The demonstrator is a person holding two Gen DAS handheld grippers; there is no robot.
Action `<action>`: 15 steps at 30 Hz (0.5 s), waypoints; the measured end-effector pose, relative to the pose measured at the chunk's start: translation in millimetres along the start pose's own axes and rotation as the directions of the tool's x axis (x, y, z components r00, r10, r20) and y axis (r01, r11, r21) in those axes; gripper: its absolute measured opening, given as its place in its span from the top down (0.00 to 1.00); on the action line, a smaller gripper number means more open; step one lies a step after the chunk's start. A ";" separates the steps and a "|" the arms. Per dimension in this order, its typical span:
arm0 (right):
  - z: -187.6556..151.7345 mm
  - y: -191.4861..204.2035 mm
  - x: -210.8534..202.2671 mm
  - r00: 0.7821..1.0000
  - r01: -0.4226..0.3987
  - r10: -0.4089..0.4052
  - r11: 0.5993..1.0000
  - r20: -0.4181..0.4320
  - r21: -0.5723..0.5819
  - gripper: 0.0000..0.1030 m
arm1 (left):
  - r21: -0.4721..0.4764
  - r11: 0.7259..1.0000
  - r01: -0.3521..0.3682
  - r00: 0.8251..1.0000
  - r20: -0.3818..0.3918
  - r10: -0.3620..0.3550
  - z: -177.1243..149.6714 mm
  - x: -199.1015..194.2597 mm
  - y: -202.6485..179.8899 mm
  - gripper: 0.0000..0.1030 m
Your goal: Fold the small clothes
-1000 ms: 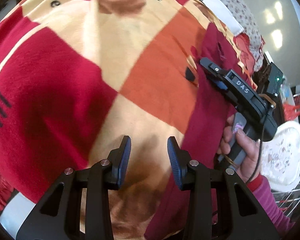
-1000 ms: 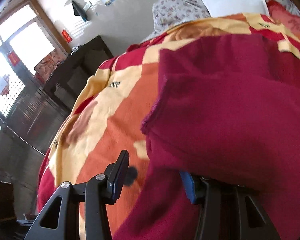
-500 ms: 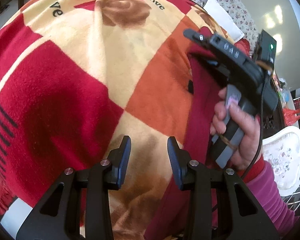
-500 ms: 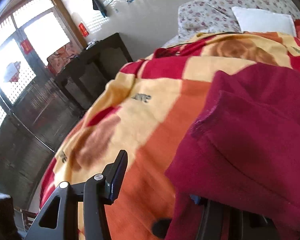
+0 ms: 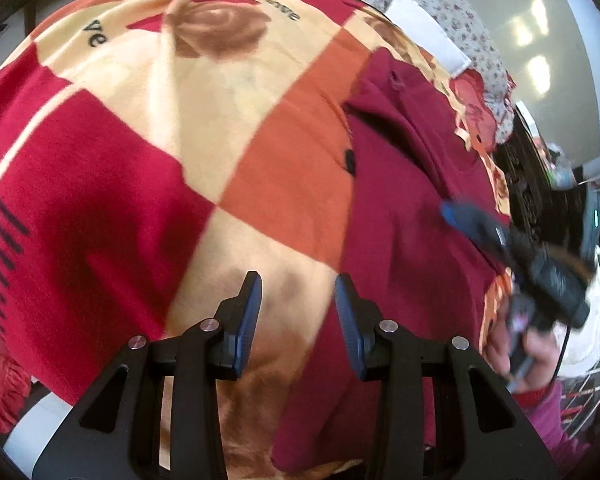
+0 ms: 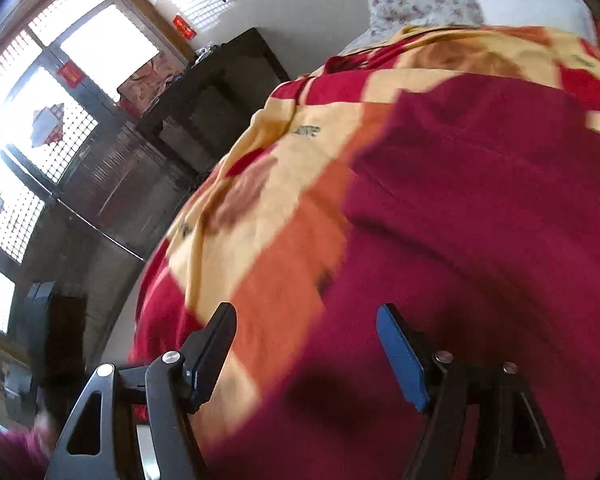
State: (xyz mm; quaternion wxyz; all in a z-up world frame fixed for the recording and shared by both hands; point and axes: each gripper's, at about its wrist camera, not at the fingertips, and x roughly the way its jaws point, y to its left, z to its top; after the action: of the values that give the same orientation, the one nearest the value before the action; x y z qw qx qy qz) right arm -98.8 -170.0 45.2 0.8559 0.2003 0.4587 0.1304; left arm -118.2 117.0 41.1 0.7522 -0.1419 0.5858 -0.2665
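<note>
Released, maroon garment lies folded on blanket.

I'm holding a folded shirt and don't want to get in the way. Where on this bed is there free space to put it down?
The free patch is the checked blanket left of the maroon garment, running up to the white pillow. The right side is crowded: the garment lies there, with the right gripper, jaws just opened and empty, above it. The left gripper hangs open at the garment's near left edge.
</note>
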 end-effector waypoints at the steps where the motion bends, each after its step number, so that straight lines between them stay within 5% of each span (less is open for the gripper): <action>1: -15.0 -10.2 -14.4 1.000 0.018 -0.019 0.999 0.004 0.034 0.31 | 0.009 1.000 0.002 1.000 -0.003 -0.002 -3.1 0.1 -2.3 0.61; 8: -123.4 -60.9 -85.5 0.979 0.204 -0.199 0.963 -0.044 0.177 0.31 | 0.154 0.987 -0.055 0.998 -0.019 0.059 -28.8 9.9 -33.2 0.60; 10: -148.3 -67.7 -96.0 0.961 0.273 -0.260 0.947 -0.091 0.170 0.31 | 0.236 0.967 -0.092 0.995 -0.022 0.100 -40.2 17.3 -45.0 0.60; 15: -180.1 -67.1 -129.0 0.954 0.299 -0.292 0.940 -0.063 0.163 0.31 | 0.346 0.919 -0.189 0.977 -0.030 0.212 -64.8 36.0 -54.7 0.60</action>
State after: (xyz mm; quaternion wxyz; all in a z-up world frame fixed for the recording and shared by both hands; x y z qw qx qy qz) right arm -317.2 -241.7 18.8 0.8365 0.1991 0.5092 -0.0354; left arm -186.9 58.3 23.2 0.7686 0.0605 0.5669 -0.2901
